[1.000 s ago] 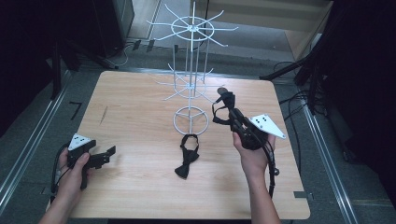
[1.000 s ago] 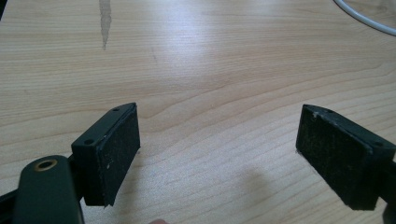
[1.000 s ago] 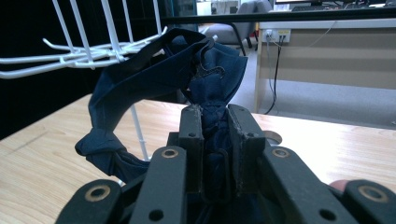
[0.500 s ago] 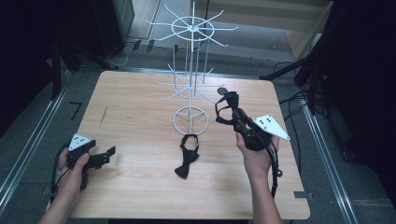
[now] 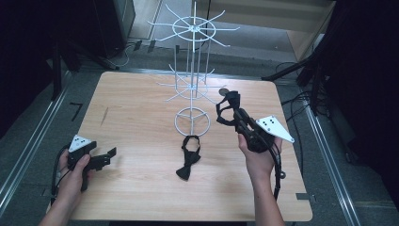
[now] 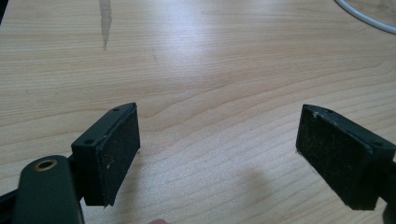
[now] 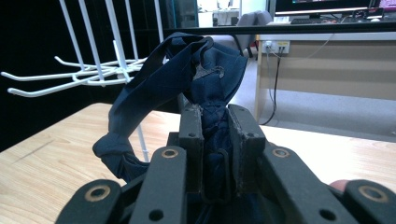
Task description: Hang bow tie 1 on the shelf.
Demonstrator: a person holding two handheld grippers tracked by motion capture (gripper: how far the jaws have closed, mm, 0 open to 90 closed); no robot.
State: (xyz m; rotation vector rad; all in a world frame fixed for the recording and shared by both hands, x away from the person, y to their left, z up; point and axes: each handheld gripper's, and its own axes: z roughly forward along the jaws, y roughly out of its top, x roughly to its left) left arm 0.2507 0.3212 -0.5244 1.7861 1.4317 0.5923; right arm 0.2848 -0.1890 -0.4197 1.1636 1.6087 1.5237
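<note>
Wooden table point(image 5: 141, 108): right gripper point(image 5: 229, 104), clamped on a dark bow tie point(image 7: 205, 79), has edged toward the rack point(image 5: 193, 84), ready for hanging; left gripper point(image 5: 106, 157) rests open.

The table point(image 5: 141, 117) is pale, smooth wood with a soft sheen; the rack point(image 5: 193, 70) is white-coated wire; both bow ties point(image 5: 189, 157) point(image 7: 205, 79) are matt cloth.

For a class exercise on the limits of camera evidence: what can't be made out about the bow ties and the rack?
- Held bow tie, right gripper view: lower part hidden between the right gripper pads.
- Rack, high view: top cut off by the edge.
- Bow tie on the table, high view: too small to show a clasp.
</note>
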